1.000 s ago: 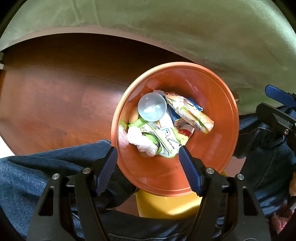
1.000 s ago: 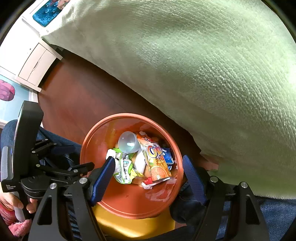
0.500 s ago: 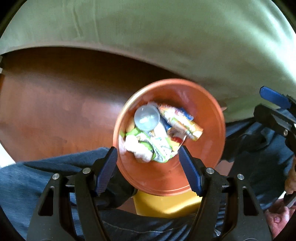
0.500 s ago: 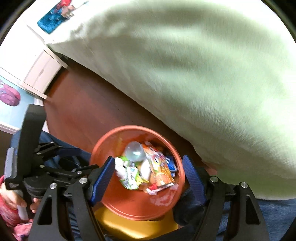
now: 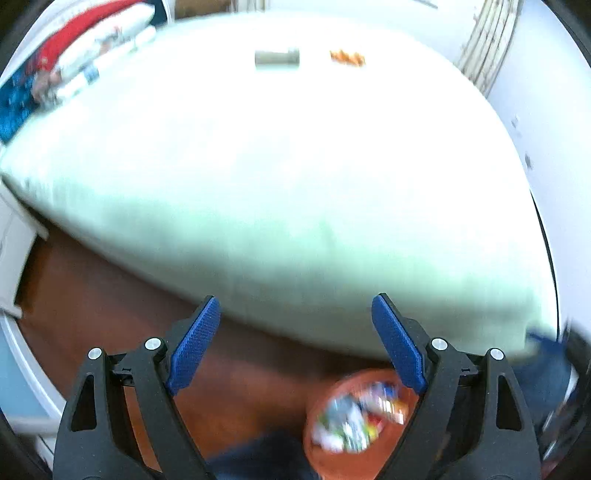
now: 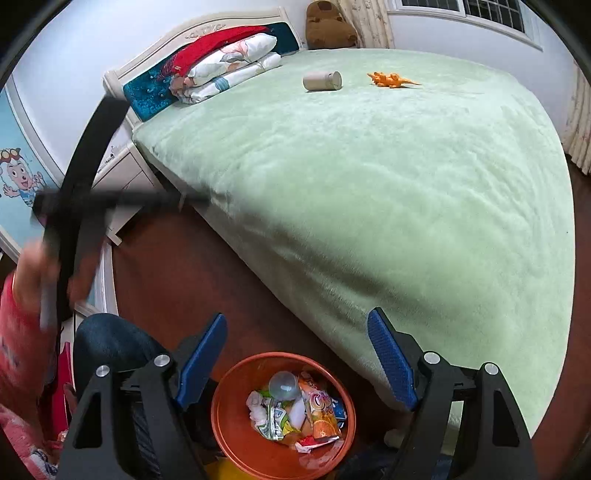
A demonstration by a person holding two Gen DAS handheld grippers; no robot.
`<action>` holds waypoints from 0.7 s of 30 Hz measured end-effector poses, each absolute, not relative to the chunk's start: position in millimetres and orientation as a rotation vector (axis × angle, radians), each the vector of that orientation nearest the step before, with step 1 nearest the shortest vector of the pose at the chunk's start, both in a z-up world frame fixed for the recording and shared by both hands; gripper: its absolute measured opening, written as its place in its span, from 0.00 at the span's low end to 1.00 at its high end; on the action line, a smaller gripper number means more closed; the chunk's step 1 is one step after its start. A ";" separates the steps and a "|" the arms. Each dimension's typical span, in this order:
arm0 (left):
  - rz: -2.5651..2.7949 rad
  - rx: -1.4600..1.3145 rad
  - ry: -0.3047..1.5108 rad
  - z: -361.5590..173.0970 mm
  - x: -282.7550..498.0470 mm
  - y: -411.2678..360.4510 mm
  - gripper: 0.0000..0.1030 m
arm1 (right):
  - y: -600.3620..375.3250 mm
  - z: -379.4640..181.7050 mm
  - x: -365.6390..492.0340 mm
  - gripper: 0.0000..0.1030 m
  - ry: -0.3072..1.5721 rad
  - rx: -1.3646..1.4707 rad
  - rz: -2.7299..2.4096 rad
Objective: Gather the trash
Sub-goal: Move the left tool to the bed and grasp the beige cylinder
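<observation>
An orange bin [image 6: 227,421] stands on the floor by the bed, holding wrappers, a clear plastic cup [image 6: 283,386] and an orange juice pouch [image 6: 320,410]. My right gripper [image 6: 298,319] hangs well above it, jaws opening, nothing between them. My left gripper [image 5: 295,306] is higher still and blurred by motion, its jaws also opening and empty; the bin [image 5: 325,461] shows low beside its right finger. On the bed lie a beige cylinder [image 6: 322,81] and an orange toy lizard [image 6: 391,79], also seen as the cylinder [image 5: 277,58] and the lizard [image 5: 347,57].
A green blanket [image 6: 369,184] covers the wide bed. Folded quilts [image 6: 229,62] rest at the headboard, a brown plush [image 6: 330,26] behind. A white nightstand [image 6: 125,162] stands left on the wood floor [image 6: 177,266]. A person's jeans knee [image 6: 110,343] and pink sleeve [image 6: 22,295] are near.
Both grippers rose away from the bin and tilted up, bringing the bed top into view. The bin shrank and slid low in both views. The left jaws spread wider.
</observation>
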State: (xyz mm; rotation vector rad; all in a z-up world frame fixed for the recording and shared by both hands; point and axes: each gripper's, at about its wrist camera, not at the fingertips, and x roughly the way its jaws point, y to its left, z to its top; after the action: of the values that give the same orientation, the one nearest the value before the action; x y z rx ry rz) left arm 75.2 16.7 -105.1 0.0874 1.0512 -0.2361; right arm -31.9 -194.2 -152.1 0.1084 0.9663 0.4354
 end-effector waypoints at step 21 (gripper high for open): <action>-0.163 0.007 0.906 -98.8 416.9 -20.1 0.85 | -187.2 -175.5 20.2 0.78 1.016 0.177 0.553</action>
State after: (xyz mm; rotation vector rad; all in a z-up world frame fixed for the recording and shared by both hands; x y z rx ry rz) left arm 416.9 -20.1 -98.8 0.0075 0.9060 -0.1630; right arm 20.2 -187.2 -175.5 0.1773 1.0155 0.5531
